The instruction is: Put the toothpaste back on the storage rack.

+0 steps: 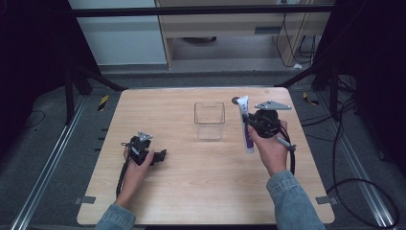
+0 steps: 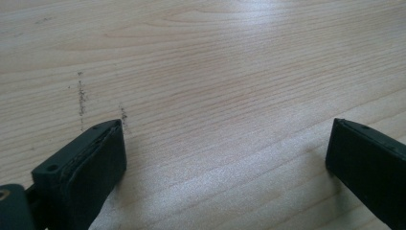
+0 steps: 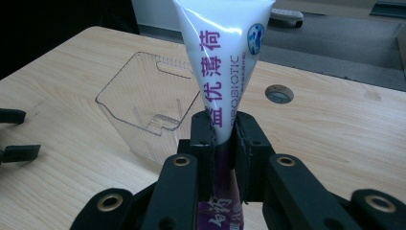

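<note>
A light wooden table (image 1: 191, 191) with rounded corners stands on a grey floor (image 1: 43, 143), with metal rails running along both sides and dark curtains to left and right; pale cabinets (image 1: 215, 28) stand behind. One round hole (image 3: 279, 93) sits in the tabletop near the far right corner.

There are two grippers, one container and one tube. The clear plastic container (image 1: 209, 120) stands upright near the table's middle, nothing visible inside it. The right gripper (image 1: 250, 120) is clamped tight on a white and purple tube (image 1: 245, 122), holding it up above the table just right of the container; the tube's lower end is cut off in the right gripper view. The left gripper (image 1: 163, 155) rests low over the near left table, jaws spread wide with only bare wood between them.
</note>
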A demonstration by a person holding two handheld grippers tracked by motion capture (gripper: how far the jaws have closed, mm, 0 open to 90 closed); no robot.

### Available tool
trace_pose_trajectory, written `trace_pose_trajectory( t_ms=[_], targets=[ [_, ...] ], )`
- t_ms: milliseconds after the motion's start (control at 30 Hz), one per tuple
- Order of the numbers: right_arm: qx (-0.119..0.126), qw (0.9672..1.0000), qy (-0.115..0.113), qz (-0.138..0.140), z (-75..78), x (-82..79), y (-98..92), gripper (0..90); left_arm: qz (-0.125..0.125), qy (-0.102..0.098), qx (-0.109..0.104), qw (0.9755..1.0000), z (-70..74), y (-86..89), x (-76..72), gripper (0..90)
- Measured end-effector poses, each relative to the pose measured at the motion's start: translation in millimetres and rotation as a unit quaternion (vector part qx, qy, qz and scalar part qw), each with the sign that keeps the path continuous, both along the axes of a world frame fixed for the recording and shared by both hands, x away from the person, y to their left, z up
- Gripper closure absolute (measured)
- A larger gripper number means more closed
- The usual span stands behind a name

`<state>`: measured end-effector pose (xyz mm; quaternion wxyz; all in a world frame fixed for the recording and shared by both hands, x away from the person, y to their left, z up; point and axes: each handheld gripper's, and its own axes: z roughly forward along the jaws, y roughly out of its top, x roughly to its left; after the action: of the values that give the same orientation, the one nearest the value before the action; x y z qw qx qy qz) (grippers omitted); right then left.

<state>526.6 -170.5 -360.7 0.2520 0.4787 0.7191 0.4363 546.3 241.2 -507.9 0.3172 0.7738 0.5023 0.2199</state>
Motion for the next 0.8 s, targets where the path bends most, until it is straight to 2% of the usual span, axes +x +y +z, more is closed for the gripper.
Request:
trace_pose_trajectory(
  t_ms=[800],
  targets=[
    [0.017,0.9995,-0.027,-0.004,23.6,10.4,7.8,79.6,-0.001,0.000,0.000,1.0000,0.0,0.1,0.0,0.0]
  ],
)
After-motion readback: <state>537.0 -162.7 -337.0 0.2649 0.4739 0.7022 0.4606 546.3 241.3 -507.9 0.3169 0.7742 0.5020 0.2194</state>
